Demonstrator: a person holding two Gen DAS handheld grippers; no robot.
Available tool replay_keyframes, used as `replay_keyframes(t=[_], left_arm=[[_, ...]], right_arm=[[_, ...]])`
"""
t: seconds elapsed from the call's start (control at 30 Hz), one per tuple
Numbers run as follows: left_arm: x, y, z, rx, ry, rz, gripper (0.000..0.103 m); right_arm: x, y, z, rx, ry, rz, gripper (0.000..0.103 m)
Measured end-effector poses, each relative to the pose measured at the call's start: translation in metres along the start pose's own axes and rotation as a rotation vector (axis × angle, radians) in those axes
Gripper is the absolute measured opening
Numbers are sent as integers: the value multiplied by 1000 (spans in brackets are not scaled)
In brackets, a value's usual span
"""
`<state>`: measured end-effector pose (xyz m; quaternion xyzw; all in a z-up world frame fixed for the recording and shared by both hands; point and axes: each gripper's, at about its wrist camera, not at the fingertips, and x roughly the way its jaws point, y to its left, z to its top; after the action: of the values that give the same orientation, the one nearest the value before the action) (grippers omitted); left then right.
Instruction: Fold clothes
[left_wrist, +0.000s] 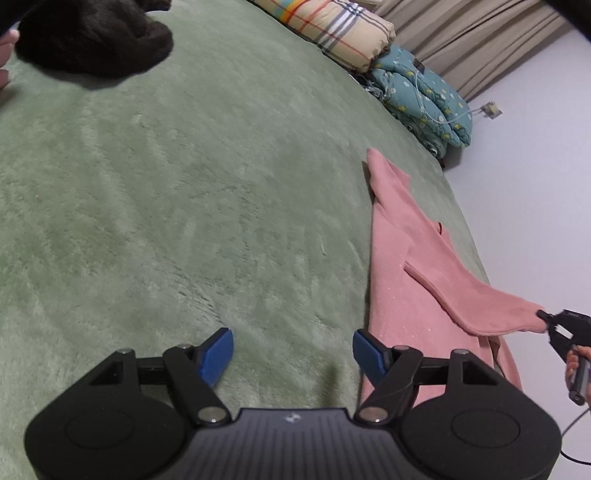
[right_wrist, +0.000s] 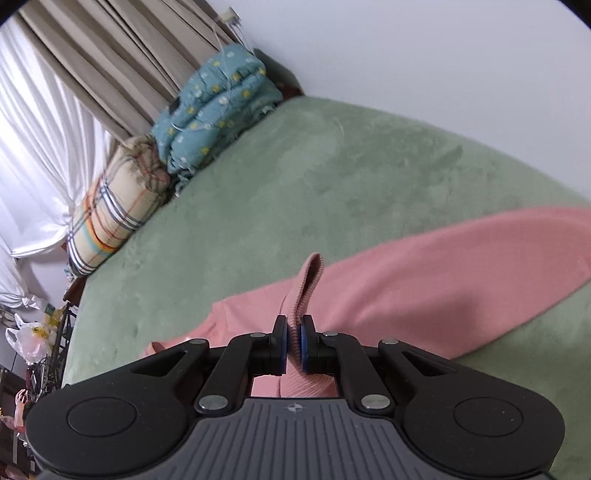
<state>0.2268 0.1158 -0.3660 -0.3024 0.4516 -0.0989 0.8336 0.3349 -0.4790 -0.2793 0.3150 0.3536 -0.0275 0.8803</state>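
A pink sweater (left_wrist: 417, 288) lies on the green blanket (left_wrist: 184, 184) along its right side. One sleeve is pulled out to the right. My right gripper (right_wrist: 293, 343) is shut on the ribbed cuff (right_wrist: 308, 280) of that sleeve; it also shows in the left wrist view (left_wrist: 546, 323), holding the sleeve end off the bed's edge. My left gripper (left_wrist: 293, 350) is open and empty, low over the blanket, its right finger at the sweater's left edge. A dark garment (left_wrist: 96, 37) lies at the far left of the bed.
A folded plaid quilt (left_wrist: 332, 26) and a teal flowered quilt (left_wrist: 421, 96) are stacked at the bed's far edge by beige curtains (right_wrist: 110, 66). A white wall (left_wrist: 535, 203) runs along the bed's right side. Bags and clutter (right_wrist: 29, 339) stand on the floor.
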Motion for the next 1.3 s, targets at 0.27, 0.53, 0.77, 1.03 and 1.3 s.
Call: replay_keyframes(t=[0.27,0.53,0.77,1.03,1.3], left_arm=[[10,-32,1,170,4,-11,71],[13,-64,-1,282,-48,5,71],[56,-118,3,490,-101,64,71],[108,-124,27,537,-84,129,68],[125,-110,29,497,-67,84,35]], right_arm=[[5,-7,-5,-3,39,-71,25],[4,7,-8,-116,-20,-209,35],[89,166,-50,-348,195,313,35],[246,321,-101,-670,439,386,35],[311,336,-120,-776,550,355,35]])
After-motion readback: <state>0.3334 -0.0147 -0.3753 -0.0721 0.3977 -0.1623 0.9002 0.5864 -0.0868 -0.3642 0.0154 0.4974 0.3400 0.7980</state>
